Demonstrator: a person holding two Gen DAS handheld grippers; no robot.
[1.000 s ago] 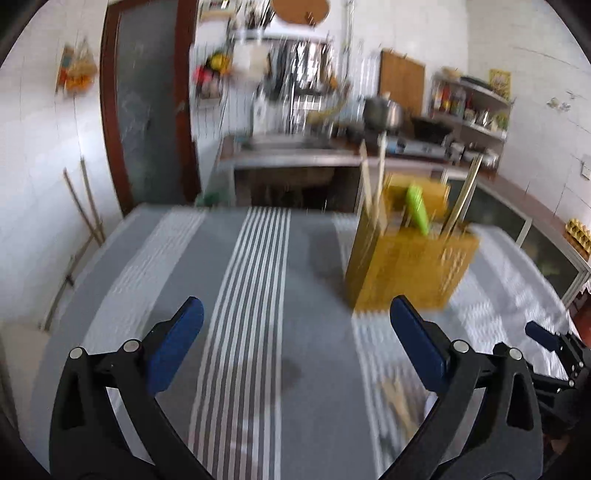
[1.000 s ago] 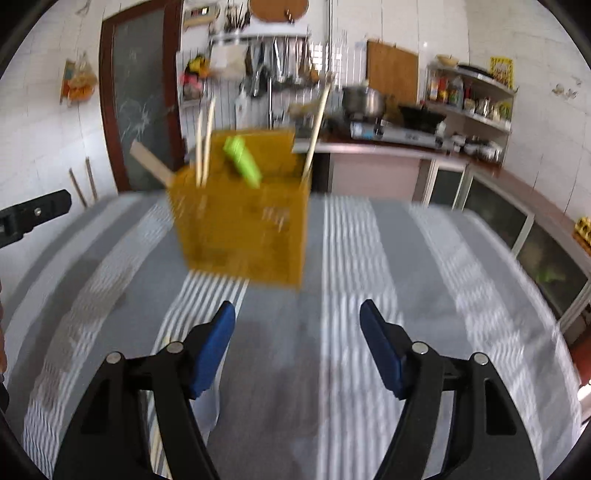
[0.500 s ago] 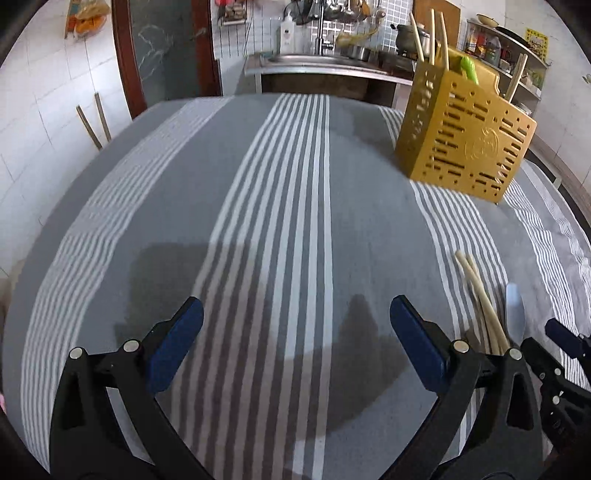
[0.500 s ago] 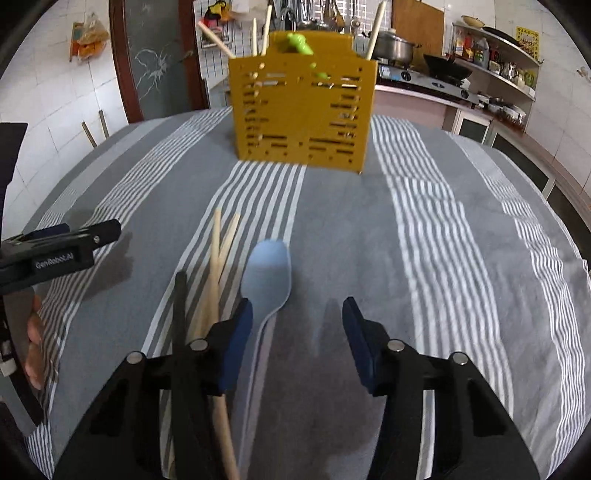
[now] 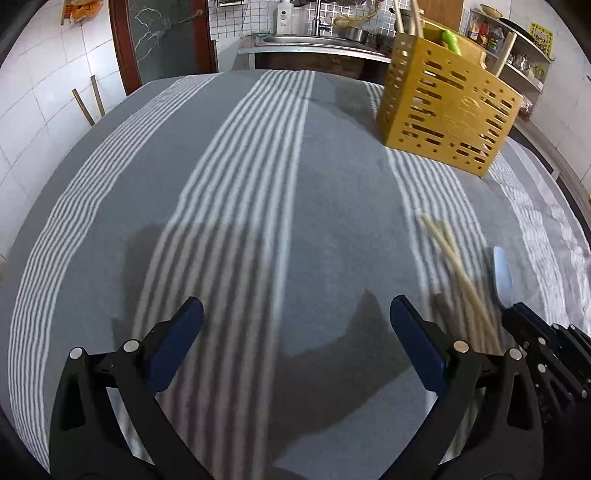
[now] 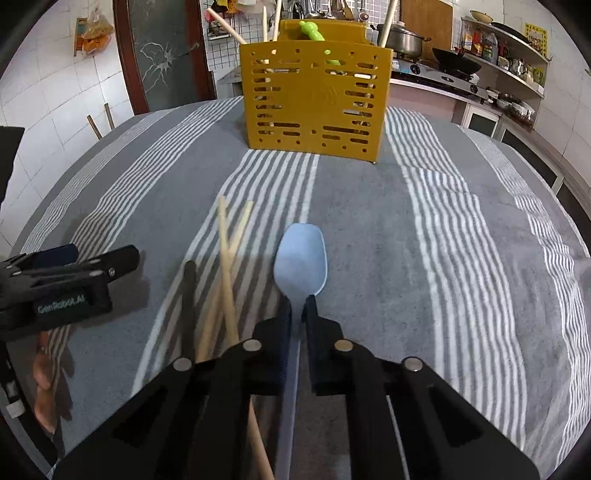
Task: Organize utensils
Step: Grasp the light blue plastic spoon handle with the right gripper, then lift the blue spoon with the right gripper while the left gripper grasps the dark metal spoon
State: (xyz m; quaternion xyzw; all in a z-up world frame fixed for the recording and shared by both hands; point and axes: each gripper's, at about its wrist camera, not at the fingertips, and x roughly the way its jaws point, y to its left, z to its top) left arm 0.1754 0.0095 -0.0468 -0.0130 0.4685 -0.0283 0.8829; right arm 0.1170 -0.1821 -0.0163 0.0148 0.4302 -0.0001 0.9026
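Note:
My right gripper is shut on the handle of a light blue spoon, whose bowl points toward a yellow slotted utensil holder at the far side of the table. Wooden chopsticks and a dark utensil lie just left of the spoon. The holder holds chopsticks and a green utensil. My left gripper is open and empty over the cloth; the holder, chopsticks and spoon are to its right.
A grey cloth with white stripes covers the table. Behind it are a kitchen counter with a sink, a stove with pots, shelves and a dark door. The left gripper shows in the right wrist view.
My right gripper has moved in and shut on the blue spoon's handle. Both cameras have tilted down and closer to the table. The left gripper stays open.

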